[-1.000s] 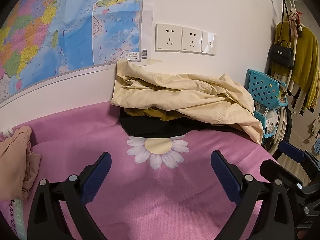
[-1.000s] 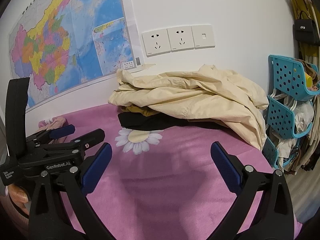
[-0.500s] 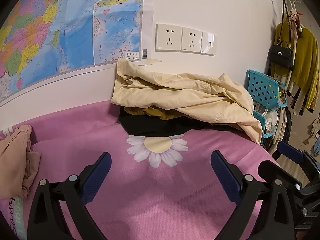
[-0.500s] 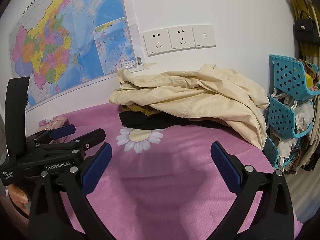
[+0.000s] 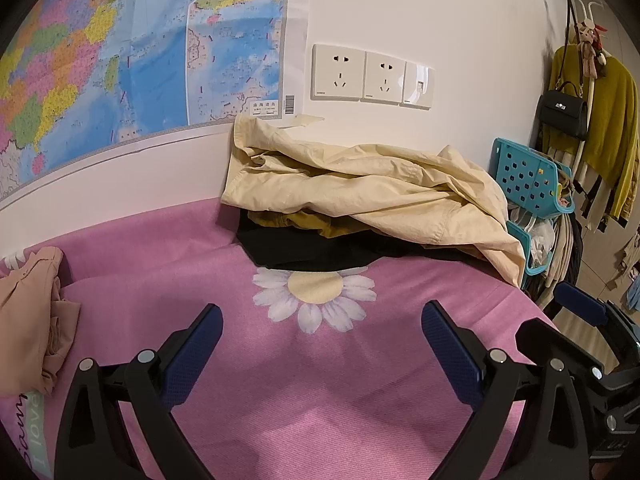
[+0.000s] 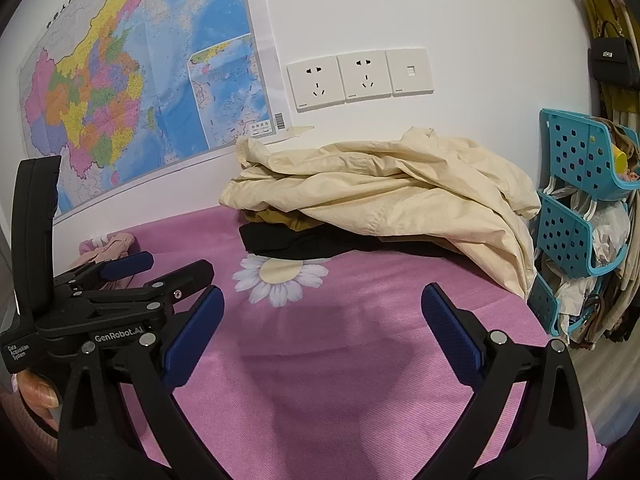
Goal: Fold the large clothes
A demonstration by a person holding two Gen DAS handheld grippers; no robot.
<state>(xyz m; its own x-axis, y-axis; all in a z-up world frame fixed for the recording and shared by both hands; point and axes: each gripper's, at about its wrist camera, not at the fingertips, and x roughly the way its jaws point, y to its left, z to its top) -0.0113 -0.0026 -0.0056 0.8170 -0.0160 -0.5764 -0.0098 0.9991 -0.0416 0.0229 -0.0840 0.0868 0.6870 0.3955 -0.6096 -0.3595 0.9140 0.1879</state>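
Clearly, left tool (image 6: pixel 160 268) reads "GenRobot.AI", "Data Acquisition System" beside cream garment (image 6: pixel 380 196).

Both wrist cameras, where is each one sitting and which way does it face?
Left wrist: on the open left gripper, facing the cream garment by the wall; right gripper's tip at the right edge.
Right wrist: on the open right gripper, facing the same pile; left gripper and a fingertip at left.
Shared: pink cloth, wall sockets.
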